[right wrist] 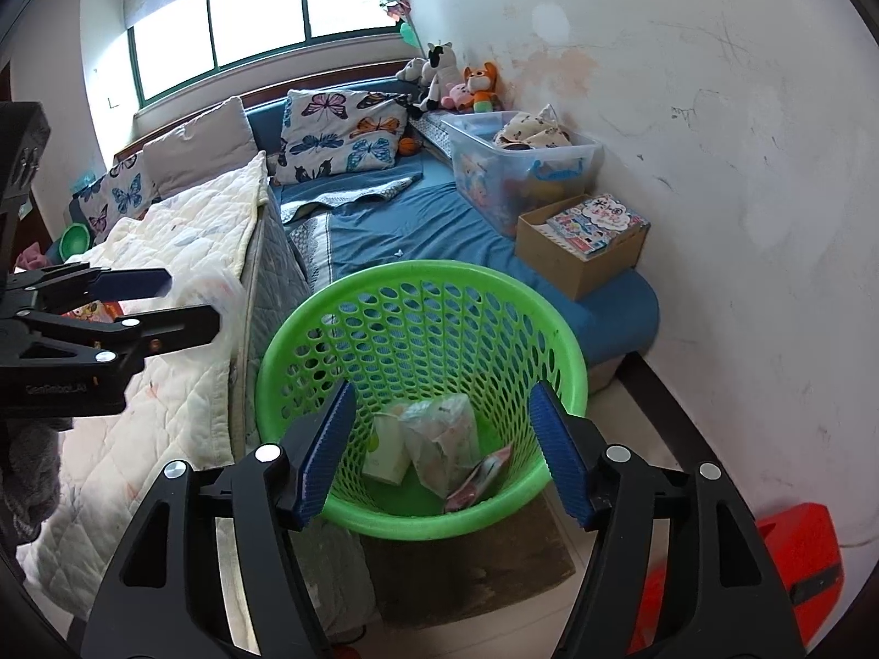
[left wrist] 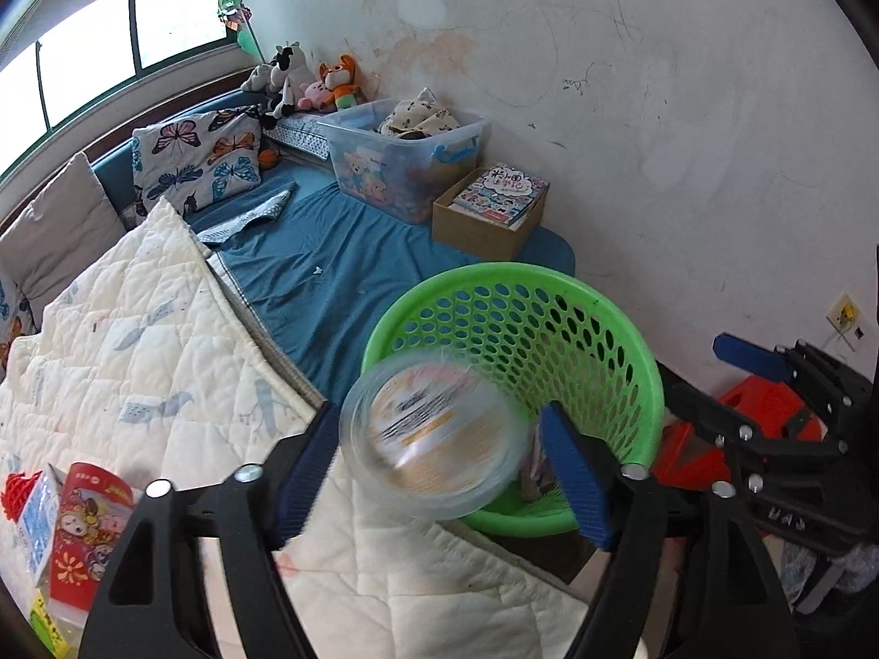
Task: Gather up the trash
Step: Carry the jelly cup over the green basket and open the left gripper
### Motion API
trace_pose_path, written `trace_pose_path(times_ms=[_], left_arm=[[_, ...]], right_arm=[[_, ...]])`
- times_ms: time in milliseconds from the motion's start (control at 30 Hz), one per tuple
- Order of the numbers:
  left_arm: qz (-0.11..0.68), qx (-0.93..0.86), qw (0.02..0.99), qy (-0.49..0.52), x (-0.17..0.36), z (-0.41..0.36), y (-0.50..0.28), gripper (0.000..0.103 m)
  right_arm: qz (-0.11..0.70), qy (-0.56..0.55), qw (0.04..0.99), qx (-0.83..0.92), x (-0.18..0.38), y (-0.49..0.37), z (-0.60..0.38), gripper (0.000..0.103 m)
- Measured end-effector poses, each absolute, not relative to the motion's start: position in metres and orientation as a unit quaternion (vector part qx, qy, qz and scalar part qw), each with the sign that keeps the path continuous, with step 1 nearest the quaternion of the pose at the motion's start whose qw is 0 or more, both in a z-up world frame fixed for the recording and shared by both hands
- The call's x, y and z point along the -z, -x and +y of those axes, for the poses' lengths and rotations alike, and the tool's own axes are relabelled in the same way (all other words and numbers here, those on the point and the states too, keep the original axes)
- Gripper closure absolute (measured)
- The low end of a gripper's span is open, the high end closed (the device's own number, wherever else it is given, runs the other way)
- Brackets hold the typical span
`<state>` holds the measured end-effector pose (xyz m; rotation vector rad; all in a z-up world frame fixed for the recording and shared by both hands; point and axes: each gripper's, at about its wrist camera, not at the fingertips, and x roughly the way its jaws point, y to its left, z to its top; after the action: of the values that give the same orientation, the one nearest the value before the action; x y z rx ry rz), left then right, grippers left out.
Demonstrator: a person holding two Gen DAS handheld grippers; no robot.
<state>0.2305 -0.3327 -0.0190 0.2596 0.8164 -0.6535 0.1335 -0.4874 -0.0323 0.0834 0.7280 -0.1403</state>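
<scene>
A green perforated trash basket [left wrist: 599, 329] [right wrist: 571, 351] stands on the floor beside the bed. In the left wrist view a clear plastic cup with a printed label [left wrist: 434, 439], motion-blurred, sits between my left gripper's blue pads at the basket's near rim; the pads stand wide apart and seem not to touch it. My left gripper [left wrist: 445, 472] also shows from the side in the right wrist view [right wrist: 165, 302]. My right gripper [right wrist: 445, 450] is open and empty just above the basket, which holds a carton [right wrist: 387, 450], a crumpled plastic bag [right wrist: 445, 439] and a wrapper [right wrist: 478, 483].
A white quilt [left wrist: 137, 329] covers the bed's near side, with red and blue packets [left wrist: 71, 527] on it at lower left. A clear toy bin [left wrist: 406, 165] and a cardboard box of books [left wrist: 489, 208] sit by the wall. A red object [right wrist: 796, 571] lies on the floor at right.
</scene>
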Motion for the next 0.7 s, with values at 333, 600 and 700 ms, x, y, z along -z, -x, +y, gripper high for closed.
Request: trace_pose_path(times_ms=[333,600,700], left_arm=[[0.374,0.317,0.864,-0.115,0.011,-0.319,-0.217,0.021],[0.365,0.283,0.881,-0.104,0.000,-0.269,-0.194,0.020],[0.365,0.265,0.887,-0.098,0.001,-0.242,-0.181,0.019]], right_arm=[[0.347,-0.041,0.935,0.055,0.025,-0.124,-0.475,0.037],[0.336,-0.039,0.941,0.029,0.018,-0.117,-0.450,0.032],[0.335,-0.037,0.941,0.014,0.018,-0.116,-0.436,0.031]])
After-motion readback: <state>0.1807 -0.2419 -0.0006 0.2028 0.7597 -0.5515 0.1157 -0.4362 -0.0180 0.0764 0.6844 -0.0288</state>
